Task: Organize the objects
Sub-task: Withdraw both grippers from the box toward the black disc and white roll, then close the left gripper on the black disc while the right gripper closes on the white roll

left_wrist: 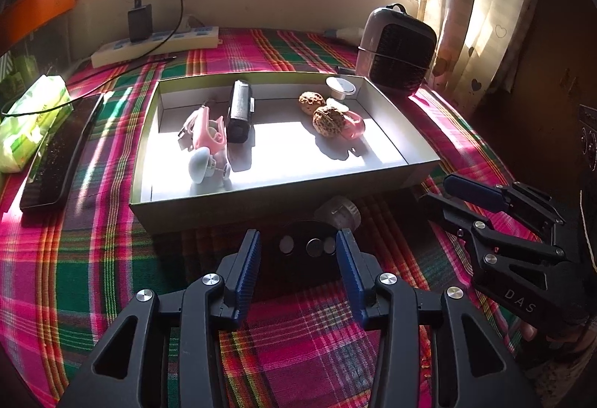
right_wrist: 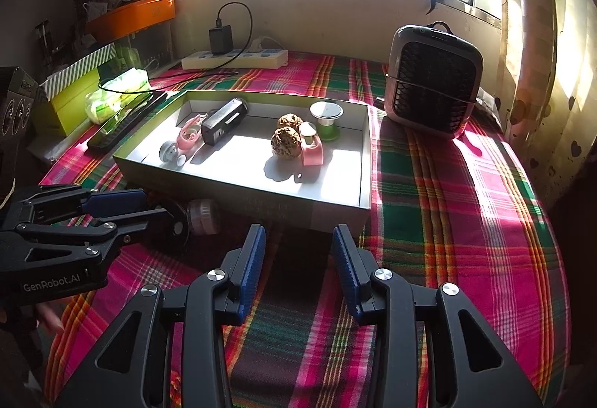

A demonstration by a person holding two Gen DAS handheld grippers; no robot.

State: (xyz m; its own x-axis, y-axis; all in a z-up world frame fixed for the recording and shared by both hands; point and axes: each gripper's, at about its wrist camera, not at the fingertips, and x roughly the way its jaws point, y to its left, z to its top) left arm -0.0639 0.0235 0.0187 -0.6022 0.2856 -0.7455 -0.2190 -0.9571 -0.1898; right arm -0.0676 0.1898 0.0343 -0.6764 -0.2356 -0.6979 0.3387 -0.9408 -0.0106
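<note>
A shallow open box [left_wrist: 283,184] sits mid-table on a plaid cloth [left_wrist: 112,258], holding, left to right, pink clips [left_wrist: 203,126], a black cylinder [left_wrist: 238,111], two walnuts [left_wrist: 321,111] and a small cup [left_wrist: 340,87]. Just in front lies a dark round object [left_wrist: 308,243], probably next to be boxed; the left gripper [left_wrist: 298,258] stands open around it without touching. Right gripper [right_wrist: 298,258] waits open and empty.

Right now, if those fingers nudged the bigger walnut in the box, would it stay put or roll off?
The bigger walnut looks round, so it would probably roll on the smooth floor of the box. Its deeply wrinkled shell should give the fingers decent grip. It leans against the pink holder, which might stop it on that side.
</note>
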